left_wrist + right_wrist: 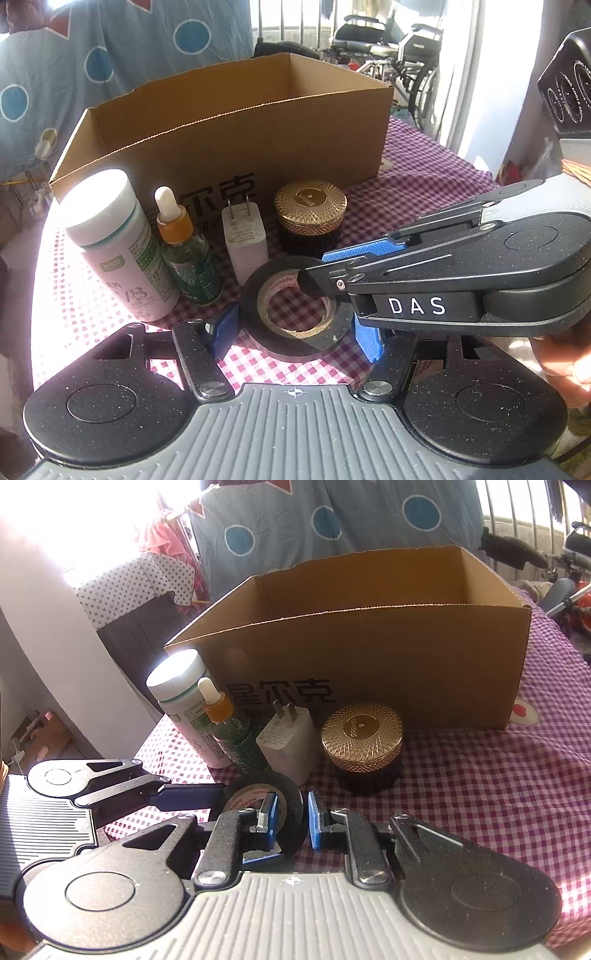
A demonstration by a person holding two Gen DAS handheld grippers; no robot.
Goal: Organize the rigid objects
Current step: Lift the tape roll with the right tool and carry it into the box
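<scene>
A black tape roll (295, 306) lies flat on the checked cloth between my left gripper's (295, 332) open blue pads. My right gripper (293, 818) reaches in from the right, one finger inside the roll's hole and one outside its wall (291, 805); the pads straddle the wall with a small gap on the outer side. Behind stand a white bottle (118, 251), a dropper bottle (184, 251), a white charger (245, 240) and a gold-lidded jar (310, 218). An open cardboard box (236, 122) stands behind them.
The table (480, 775) has a purple checked cloth. The right half of it is bare cloth. A wheelchair (388, 48) stands beyond the box. A dotted blue curtain (332, 524) hangs behind.
</scene>
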